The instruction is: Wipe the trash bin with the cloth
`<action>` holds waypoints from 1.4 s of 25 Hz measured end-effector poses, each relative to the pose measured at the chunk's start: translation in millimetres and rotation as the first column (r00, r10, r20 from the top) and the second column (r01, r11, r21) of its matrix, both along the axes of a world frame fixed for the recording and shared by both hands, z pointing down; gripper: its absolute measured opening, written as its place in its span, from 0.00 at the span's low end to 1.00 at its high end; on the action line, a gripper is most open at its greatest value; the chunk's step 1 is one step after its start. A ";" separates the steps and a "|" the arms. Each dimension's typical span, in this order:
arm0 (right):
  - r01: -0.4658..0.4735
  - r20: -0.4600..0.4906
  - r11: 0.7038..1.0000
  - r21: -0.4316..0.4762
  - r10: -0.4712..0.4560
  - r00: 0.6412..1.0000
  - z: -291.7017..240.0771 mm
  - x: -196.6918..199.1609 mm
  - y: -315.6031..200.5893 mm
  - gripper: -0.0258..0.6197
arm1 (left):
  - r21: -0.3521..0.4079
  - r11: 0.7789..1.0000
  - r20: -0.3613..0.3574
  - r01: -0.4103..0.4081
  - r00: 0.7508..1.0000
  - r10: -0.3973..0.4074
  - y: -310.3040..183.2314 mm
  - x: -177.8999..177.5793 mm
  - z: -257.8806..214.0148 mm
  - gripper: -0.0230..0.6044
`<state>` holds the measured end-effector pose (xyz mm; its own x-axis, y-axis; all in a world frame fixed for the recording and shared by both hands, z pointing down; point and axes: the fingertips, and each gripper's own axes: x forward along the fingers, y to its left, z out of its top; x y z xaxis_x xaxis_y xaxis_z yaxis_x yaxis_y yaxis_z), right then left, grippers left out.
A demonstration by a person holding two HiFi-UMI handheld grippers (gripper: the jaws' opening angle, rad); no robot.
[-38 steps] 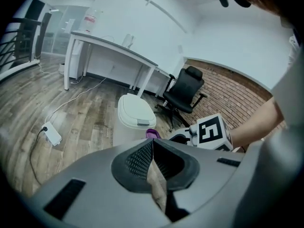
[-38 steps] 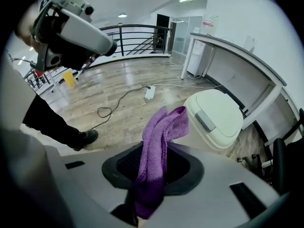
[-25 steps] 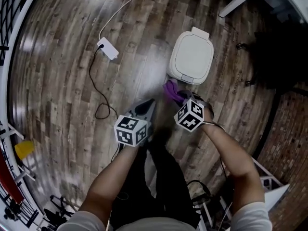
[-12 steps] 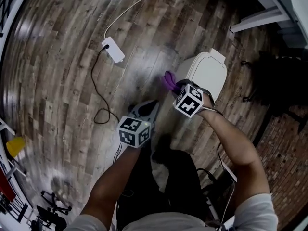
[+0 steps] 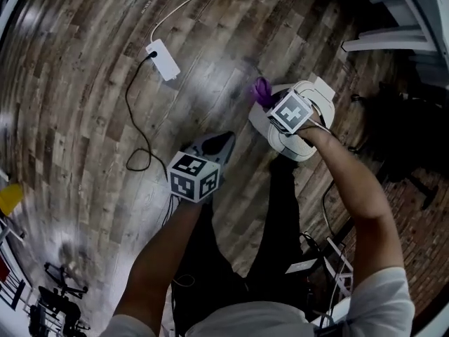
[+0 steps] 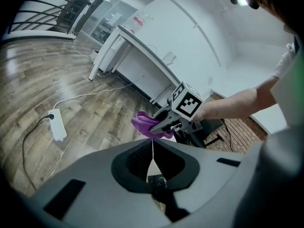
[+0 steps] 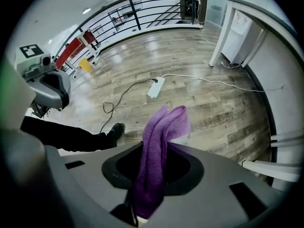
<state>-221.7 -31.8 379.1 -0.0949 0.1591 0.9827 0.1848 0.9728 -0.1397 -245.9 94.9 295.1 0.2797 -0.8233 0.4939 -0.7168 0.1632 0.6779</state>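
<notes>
Wood floor point(image 5: 84, 83): the white bin point(image 5: 324, 95) stands toward its upper right, by the person's feet. The right tool point(image 5: 269, 101) pinches the purple cloth point(image 5: 262, 90) just above the lid, probably ready to wipe. The left tool point(image 5: 223, 143), closed and empty, hangs aside.

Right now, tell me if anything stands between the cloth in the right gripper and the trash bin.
Nothing visible does. The right gripper holds the purple cloth right at the white trash bin's edge, with no object between them. The power strip lies on the floor well to the left, off that path.
</notes>
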 end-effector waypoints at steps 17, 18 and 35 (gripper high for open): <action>-0.041 -0.130 0.999 -0.036 0.036 0.991 73.8 -30.4 -146.1 0.21 | -0.037 0.999 -0.019 0.025 0.999 -0.026 -85.9 33.0 44.5 0.04; -0.034 -0.147 0.999 -0.035 0.028 0.989 79.3 -28.2 -149.9 0.21 | -0.036 0.999 -0.020 0.018 1.000 -0.019 -90.4 33.3 45.7 0.04; 0.160 -0.451 0.987 0.018 -0.135 0.882 154.3 20.9 -186.4 0.21 | -0.058 0.998 -0.091 -0.028 0.996 0.023 -110.2 33.5 86.5 0.04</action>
<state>-200.8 -218.2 533.4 0.3772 0.0834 0.9224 0.2571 0.9474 -0.1908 -212.5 -15.3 381.6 0.3457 -0.7854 0.5134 -0.6576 0.1875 0.7297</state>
